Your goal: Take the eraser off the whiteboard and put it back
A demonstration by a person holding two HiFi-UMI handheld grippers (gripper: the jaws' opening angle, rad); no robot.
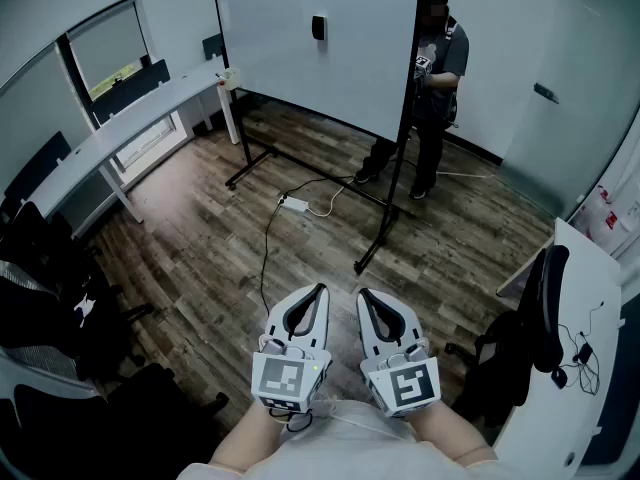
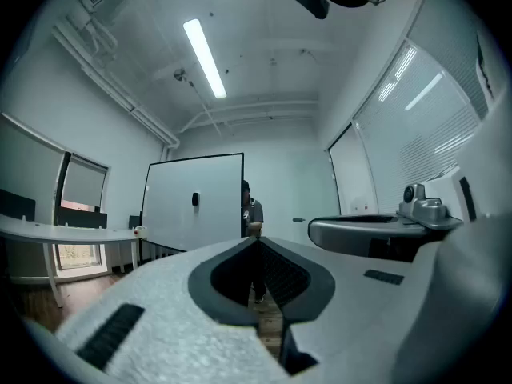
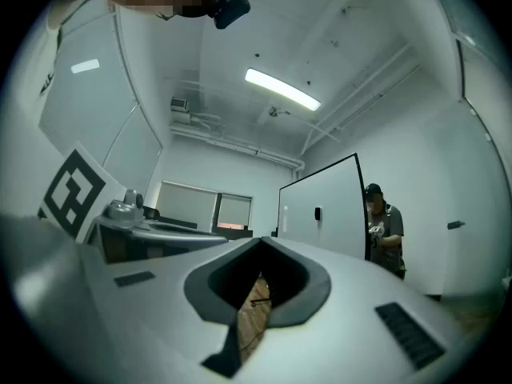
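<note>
Both hands sit low, side by side. The left gripper (image 1: 320, 290) and right gripper (image 1: 363, 294) point roughly level, jaws pinched together on nothing. The eraser (image 1: 318, 28) is stuck on the far whiteboard (image 1: 280, 38), well apart from them.

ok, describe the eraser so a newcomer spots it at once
Find the big whiteboard on the black stand across the room. The eraser is the small dark block near the middle of its face, the only thing on that blank white surface.
</note>
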